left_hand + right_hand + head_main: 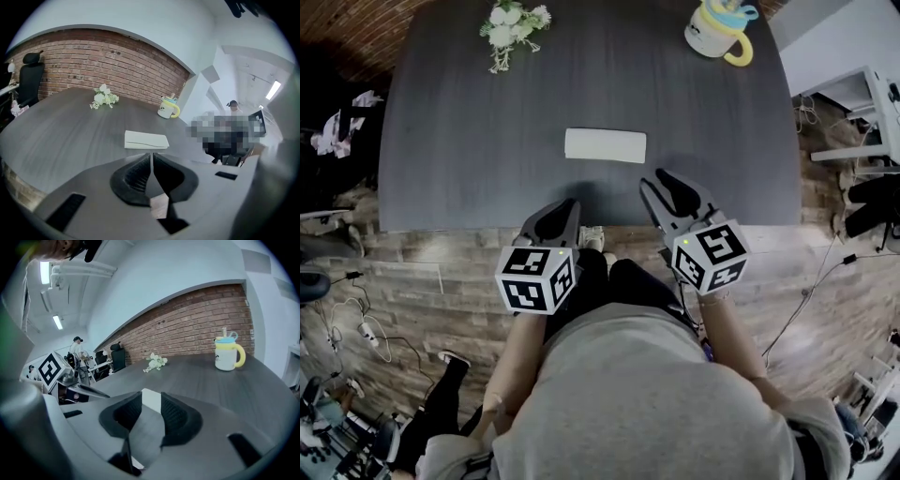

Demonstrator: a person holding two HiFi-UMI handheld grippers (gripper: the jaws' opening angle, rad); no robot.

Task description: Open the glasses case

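Glasses case point(606, 145): white, flat and closed. It lies lengthwise left to right in the middle of the bench point(469, 141), and nothing touches it.
Seam: the left gripper view shows a faint line along the case's near face, which may be the lid's edge. The hinge side cannot be told.
Right gripper point(656, 181): over the near edge of the bench, just near and right of the case's right end. Its fingers stand a narrow gap apart with nothing between them, and the case shows beyond that gap.
Left gripper point(562, 211): at the near edge, near and left of the case. Its fingers are closed tip to tip on nothing.
Step in hand: judged to be the approach, since neither gripper has reached the case.
Doing it well: one gripper should probably steady an end of the case while the other works its fingertips into the seam and lifts the lid. The left fingers would need to part first if they are to clamp.
Risk: on the smooth bench the case will likely slide away if pried before it is held.
Far things: a mug point(719, 31) at far right and flowers point(514, 26) at far left, both well apart from the case.
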